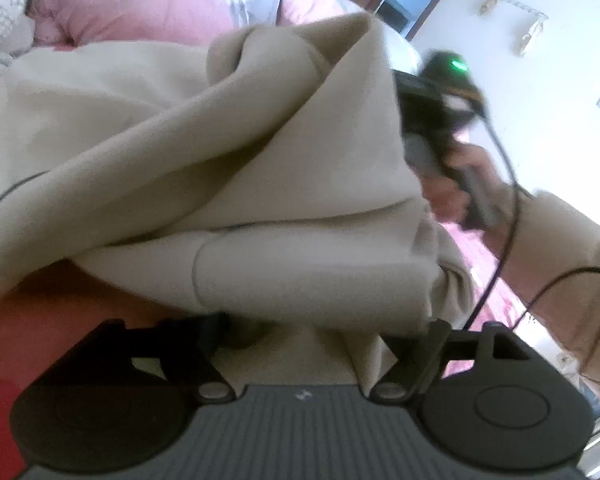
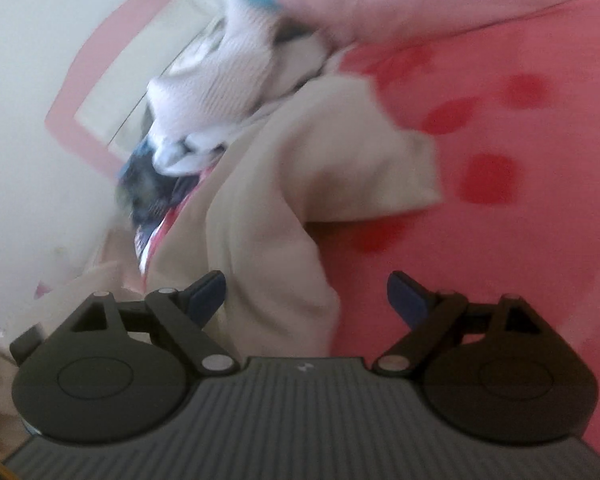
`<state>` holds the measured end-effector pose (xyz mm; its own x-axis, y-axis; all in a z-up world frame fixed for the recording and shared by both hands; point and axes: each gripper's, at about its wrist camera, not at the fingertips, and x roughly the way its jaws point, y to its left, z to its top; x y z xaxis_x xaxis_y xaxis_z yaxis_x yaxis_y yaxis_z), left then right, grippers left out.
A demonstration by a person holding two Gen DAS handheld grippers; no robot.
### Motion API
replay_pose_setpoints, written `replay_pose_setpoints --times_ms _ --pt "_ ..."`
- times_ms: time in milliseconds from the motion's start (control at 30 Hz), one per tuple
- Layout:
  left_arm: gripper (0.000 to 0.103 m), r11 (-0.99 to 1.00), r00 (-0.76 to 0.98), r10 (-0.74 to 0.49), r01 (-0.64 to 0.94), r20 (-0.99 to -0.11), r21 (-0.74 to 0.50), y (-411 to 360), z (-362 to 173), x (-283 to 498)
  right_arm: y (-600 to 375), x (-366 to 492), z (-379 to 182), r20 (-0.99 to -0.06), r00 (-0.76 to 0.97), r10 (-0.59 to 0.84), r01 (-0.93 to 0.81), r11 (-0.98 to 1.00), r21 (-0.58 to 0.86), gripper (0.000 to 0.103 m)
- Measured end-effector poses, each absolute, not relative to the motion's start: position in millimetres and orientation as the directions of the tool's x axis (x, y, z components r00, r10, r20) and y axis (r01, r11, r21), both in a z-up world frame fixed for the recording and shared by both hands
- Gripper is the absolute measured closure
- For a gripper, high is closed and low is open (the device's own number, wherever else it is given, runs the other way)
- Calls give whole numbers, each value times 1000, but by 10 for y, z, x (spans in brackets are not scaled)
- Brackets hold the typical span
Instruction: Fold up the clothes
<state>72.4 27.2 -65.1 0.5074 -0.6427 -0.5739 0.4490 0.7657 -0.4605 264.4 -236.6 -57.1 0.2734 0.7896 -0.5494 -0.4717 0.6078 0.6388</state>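
The right tongs (image 2: 306, 294) stand wide apart with nothing clamped, blue pads (image 2: 406, 294) bare, above a beige garment (image 2: 292, 184) lying on the pink spotted bed (image 2: 500, 240). The left tongs (image 1: 324, 336) are also spread wide; the garment's folds drape over and hide their tips, so no grip shows. Beyond lie a pink pillow (image 1: 140, 4), a heap of clothes (image 2: 228, 92), and a hand (image 1: 460, 184) holding the right tool.
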Motion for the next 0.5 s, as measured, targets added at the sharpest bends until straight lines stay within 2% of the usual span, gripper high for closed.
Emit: replay_pose_setpoints --times_ms 233,500 --pt "17 792 590 -606 385 -533 -474 596 -557 420 -2758 1761 -31 -507 554 660 -453 750 482 15" --pt "15 870 724 -454 236 -518 -432 1081 -516 220 -1932 1117 567 -436 639 634 -611 763 214 15"
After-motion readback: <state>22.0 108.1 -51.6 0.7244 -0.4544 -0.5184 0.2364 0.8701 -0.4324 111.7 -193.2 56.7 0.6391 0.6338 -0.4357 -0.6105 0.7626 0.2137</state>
